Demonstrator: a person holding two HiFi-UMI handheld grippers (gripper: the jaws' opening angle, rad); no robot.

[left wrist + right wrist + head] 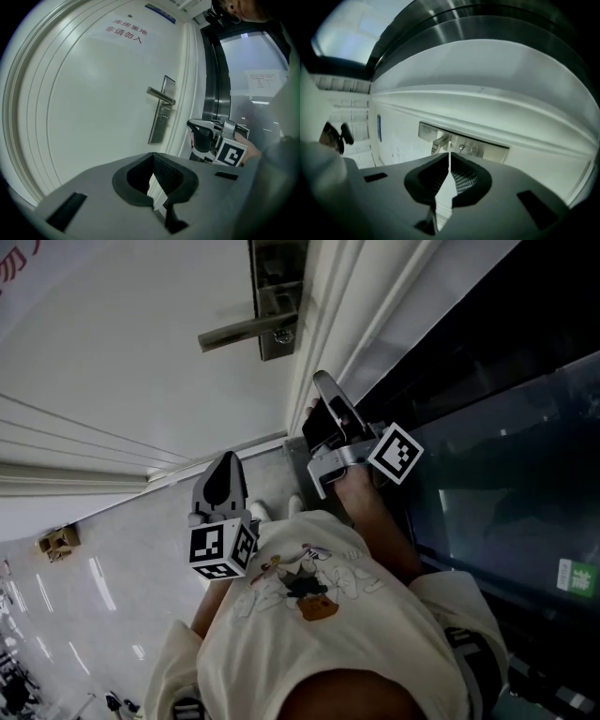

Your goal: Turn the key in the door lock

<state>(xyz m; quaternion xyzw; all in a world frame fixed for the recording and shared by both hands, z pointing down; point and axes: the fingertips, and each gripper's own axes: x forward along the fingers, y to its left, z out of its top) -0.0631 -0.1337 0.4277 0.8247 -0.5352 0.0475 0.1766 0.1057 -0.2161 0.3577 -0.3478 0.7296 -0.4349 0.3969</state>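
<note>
The white door (112, 362) carries a steel lock plate (278, 282) with a lever handle (239, 332); a small key (282, 335) sits in the keyhole under the lever. My right gripper (322, 382) is below the plate by the door frame, apart from the key, jaws together with nothing between them. In the right gripper view the key (464, 148) and handle (439, 142) lie just beyond the gripper (449, 155). My left gripper (225, 461) hangs lower and to the left, empty. In the left gripper view the gripper (152, 157) faces the plate (161, 117) from a distance.
A dark glass panel with steel frames (506, 427) stands right of the door frame (323, 306). A red-lettered sign (125, 32) is on the door's upper part. The pale tiled floor (94, 549) spreads to the left, with a small cardboard item (58, 542) on it.
</note>
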